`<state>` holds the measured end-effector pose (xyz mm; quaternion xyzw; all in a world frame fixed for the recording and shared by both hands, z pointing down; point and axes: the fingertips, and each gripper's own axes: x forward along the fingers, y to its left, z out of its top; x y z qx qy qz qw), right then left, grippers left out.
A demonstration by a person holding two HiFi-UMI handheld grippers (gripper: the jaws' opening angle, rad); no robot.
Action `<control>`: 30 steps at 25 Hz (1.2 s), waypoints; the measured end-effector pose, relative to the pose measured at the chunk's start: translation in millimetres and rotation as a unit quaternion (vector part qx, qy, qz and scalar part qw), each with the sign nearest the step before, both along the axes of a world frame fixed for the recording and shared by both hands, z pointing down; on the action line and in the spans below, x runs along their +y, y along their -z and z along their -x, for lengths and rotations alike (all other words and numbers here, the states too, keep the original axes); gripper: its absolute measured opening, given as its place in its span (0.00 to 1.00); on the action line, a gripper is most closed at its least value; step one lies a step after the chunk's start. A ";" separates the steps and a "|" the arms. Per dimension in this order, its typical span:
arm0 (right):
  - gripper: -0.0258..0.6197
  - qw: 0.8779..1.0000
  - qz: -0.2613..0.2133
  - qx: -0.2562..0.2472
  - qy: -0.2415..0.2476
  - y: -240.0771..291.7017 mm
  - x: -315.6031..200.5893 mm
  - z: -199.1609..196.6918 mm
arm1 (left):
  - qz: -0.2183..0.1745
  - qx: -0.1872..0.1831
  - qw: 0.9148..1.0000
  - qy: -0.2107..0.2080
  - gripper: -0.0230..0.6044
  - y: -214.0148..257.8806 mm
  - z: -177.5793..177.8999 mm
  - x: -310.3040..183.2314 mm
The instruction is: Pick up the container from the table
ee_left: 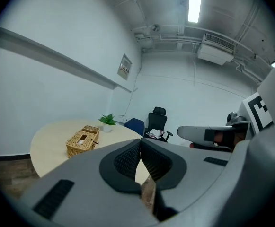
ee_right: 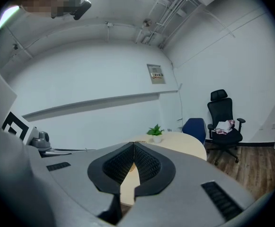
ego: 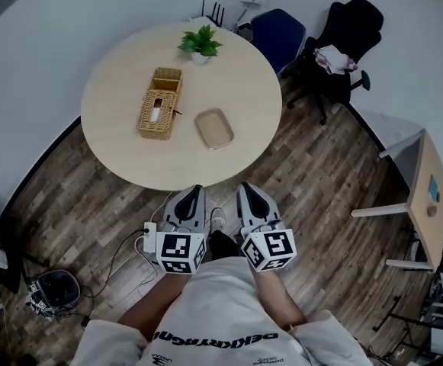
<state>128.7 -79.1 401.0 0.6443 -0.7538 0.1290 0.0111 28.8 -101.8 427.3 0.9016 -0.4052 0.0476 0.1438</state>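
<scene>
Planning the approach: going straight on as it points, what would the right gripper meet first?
Likely the near edge of the table, or just past it the tan tray; depth is unclear.

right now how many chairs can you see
2: a blue chair at the far right of the round table, and a black office chair just right of it. More may be hidden.

shallow tan container (ego: 214, 127), rounded rectangle, open side up, flat on pale round table (ego: 114, 139)
</scene>
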 end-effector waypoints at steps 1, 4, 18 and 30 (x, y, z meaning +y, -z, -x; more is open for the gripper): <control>0.09 1.000 0.006 -0.001 0.004 -4.1 -11.8 -6.8 | 0.007 -0.002 1.000 0.004 0.06 -4.9 -5.7 -10.6; 0.09 0.999 0.029 -0.007 0.017 -19.6 -46.5 -28.0 | 0.033 -0.006 0.999 0.017 0.06 -22.4 -24.4 -43.3; 0.14 0.983 0.152 -0.053 0.084 -132.9 -191.1 -92.6 | 0.161 -0.007 0.981 0.107 0.12 -119.6 -83.4 -168.6; 0.25 0.966 0.222 -0.072 0.108 -207.6 -257.2 -107.3 | 0.235 -0.005 0.959 0.158 0.20 -190.1 -88.4 -221.9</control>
